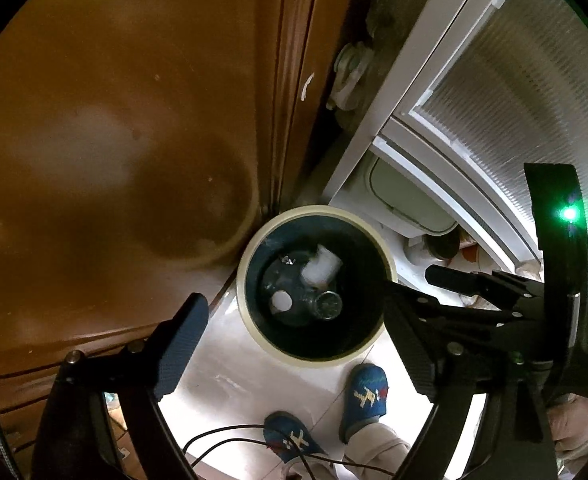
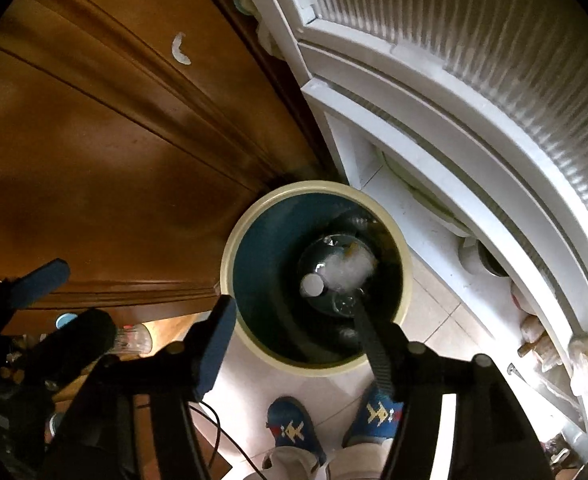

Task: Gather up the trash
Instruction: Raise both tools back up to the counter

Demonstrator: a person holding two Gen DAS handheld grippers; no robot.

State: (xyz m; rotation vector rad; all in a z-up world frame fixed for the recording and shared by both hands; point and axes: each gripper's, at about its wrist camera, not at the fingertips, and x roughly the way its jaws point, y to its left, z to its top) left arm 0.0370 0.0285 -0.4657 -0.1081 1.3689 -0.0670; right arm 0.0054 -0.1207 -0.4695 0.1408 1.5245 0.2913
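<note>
Cream-rimmed bin (image 1: 254,332) on the floor already held the trash (image 1: 321,269), so I kept both the left gripper (image 1: 290,328) and right gripper (image 2: 294,340) spread and empty above it.

no readable text, labels or numbers

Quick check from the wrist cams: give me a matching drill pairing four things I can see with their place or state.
Things:
1. bin
2. white wad
3. slippers
4. left tool

Places or states:
A. on the person's feet, on the pale tiles
B. lying at the bottom of the bin
C. open, empty, above the bin
D. on the floor against the brown door, cream rim

Pairs: 1-D, 2-B, 3-A, 4-C
</note>
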